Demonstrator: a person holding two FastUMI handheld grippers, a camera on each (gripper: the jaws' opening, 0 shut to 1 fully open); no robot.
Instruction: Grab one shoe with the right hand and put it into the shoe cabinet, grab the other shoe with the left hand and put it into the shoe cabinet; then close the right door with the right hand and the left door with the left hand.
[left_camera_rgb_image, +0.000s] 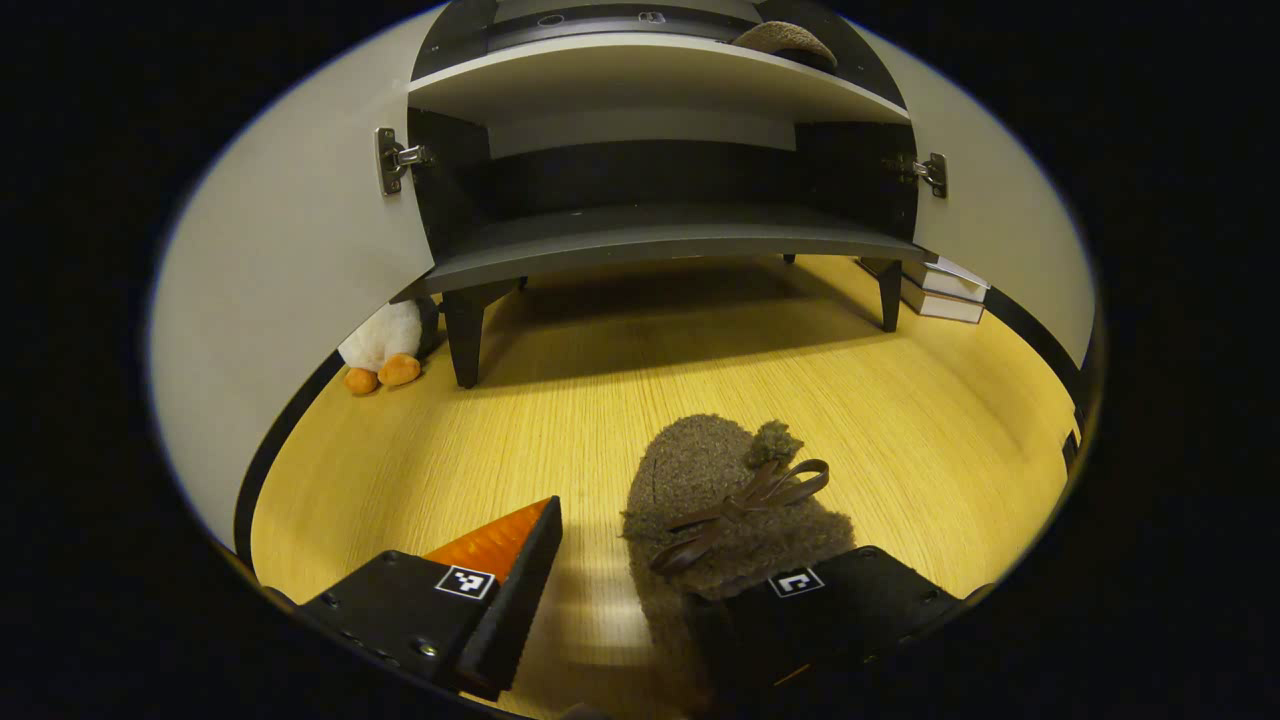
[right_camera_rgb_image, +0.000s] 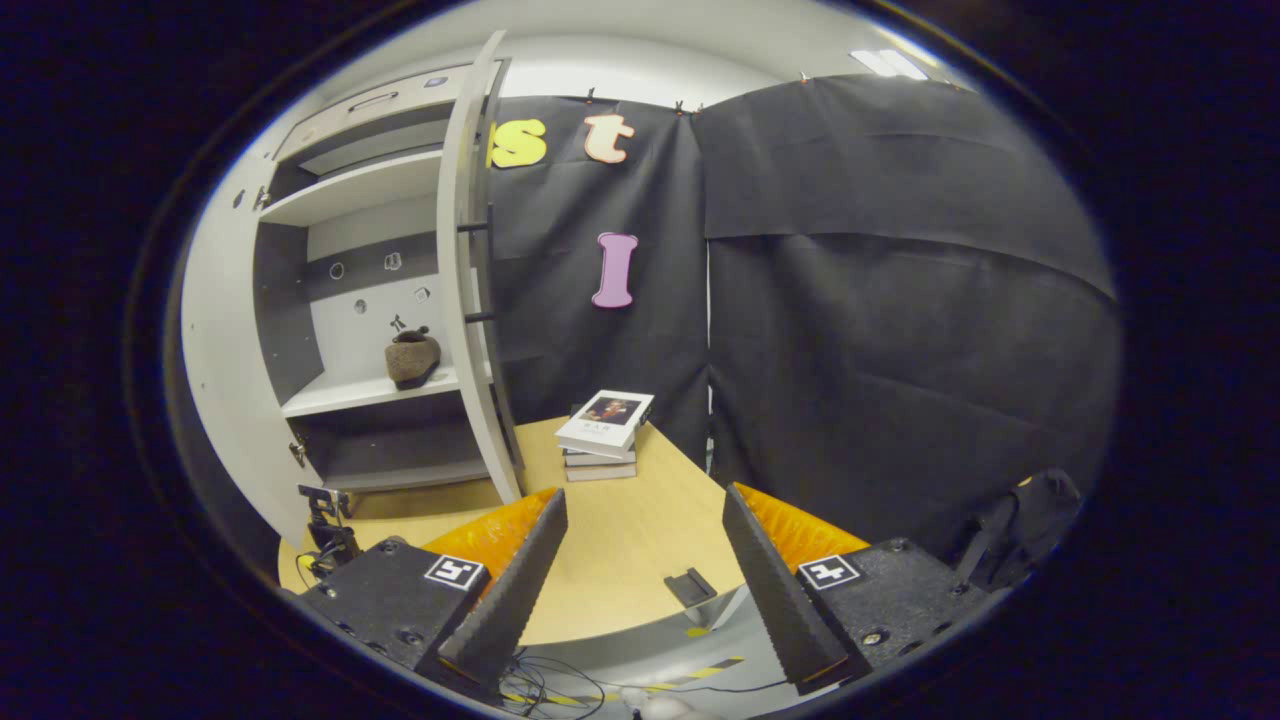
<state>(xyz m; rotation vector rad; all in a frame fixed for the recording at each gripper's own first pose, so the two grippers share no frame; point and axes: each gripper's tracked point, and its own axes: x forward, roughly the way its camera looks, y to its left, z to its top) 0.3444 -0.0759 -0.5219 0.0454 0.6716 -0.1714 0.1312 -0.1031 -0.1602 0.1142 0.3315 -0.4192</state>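
A fuzzy brown shoe (left_camera_rgb_image: 720, 500) with a dark bow lies on the wooden floor (left_camera_rgb_image: 600, 400) in the left gripper view, in front of the shoe cabinet (left_camera_rgb_image: 650, 235). My left gripper (left_camera_rgb_image: 640, 545) is open low over the shoe. Its left finger (left_camera_rgb_image: 520, 560) stands apart from the shoe, and the shoe covers the tip of the other finger. The second shoe (right_camera_rgb_image: 412, 358) rests on a white cabinet shelf, and its toe (left_camera_rgb_image: 785, 38) shows on the upper shelf. My right gripper (right_camera_rgb_image: 640, 590) is open and holds nothing, off to the right of the cabinet (right_camera_rgb_image: 370, 300).
Both cabinet doors stand wide open, the left door (left_camera_rgb_image: 290, 260) and the right door (right_camera_rgb_image: 470, 300). A plush penguin (left_camera_rgb_image: 385, 345) sits by the cabinet's left leg. A stack of books (right_camera_rgb_image: 605, 430) lies at its right. A dark bag (right_camera_rgb_image: 1030, 520) and cables (right_camera_rgb_image: 540, 680) sit near the floor's edge.
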